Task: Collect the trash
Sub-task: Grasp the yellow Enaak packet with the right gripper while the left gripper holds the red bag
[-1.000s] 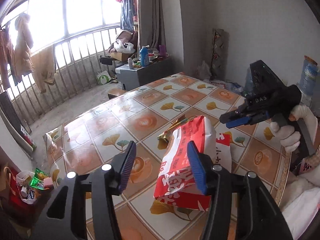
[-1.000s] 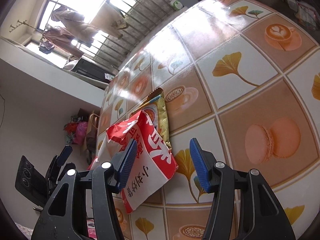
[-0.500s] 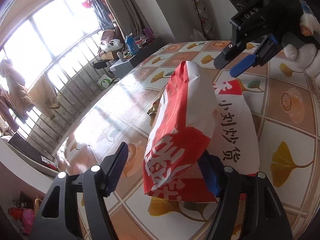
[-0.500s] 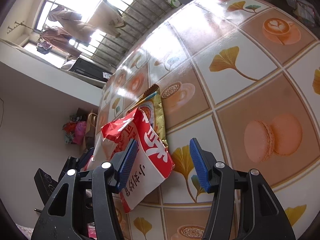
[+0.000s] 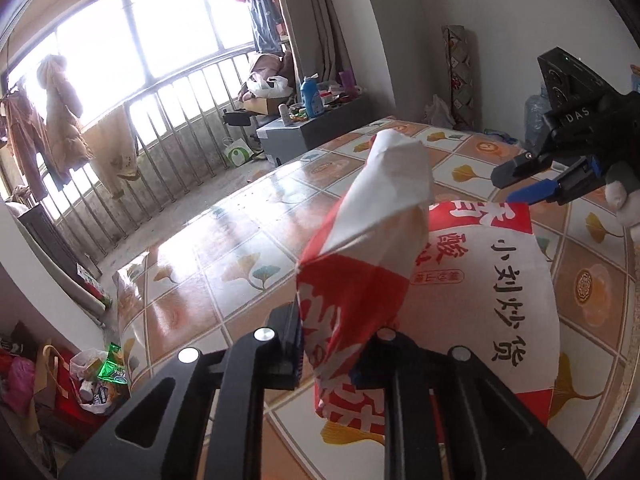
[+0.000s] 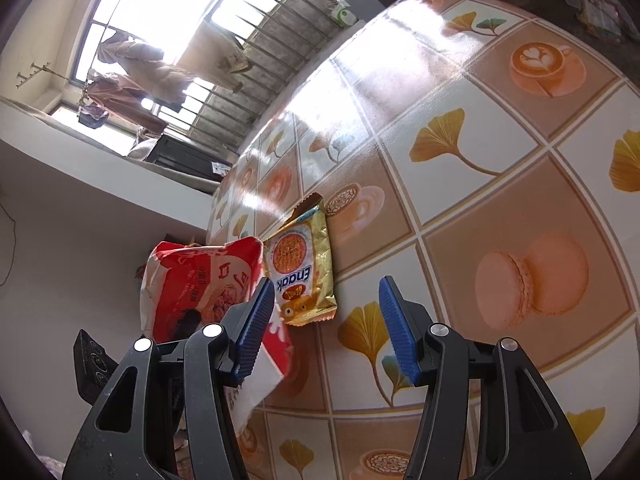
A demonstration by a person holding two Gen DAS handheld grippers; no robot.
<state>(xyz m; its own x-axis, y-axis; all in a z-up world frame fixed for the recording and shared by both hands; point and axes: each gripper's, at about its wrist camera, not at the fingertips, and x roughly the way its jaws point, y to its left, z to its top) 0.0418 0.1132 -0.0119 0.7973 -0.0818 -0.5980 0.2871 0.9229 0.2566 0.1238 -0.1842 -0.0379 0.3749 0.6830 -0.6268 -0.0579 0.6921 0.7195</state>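
Observation:
My left gripper (image 5: 334,346) is shut on a red and white snack bag (image 5: 372,264) and holds its crumpled edge up off the table; the bag also shows in the right wrist view (image 6: 200,280). A gold Enaak snack packet (image 6: 302,268) lies flat on the tiled tablecloth (image 6: 460,184) beside the bag. My right gripper (image 6: 324,324) is open and empty, hovering over the table close to the gold packet. It also shows in the left wrist view (image 5: 532,180) at the right, beyond the bag.
A bag of trash (image 5: 98,376) with a green wrapper sits on the floor left of the table. A grey cabinet (image 5: 304,132) with bottles stands beyond the table's far end. Window railing (image 5: 160,120) with hanging clothes runs along the back.
My left gripper has closed on the red and white bag and lifted its edge. The gold packet, half covered before, is now uncovered. My right gripper stayed open.

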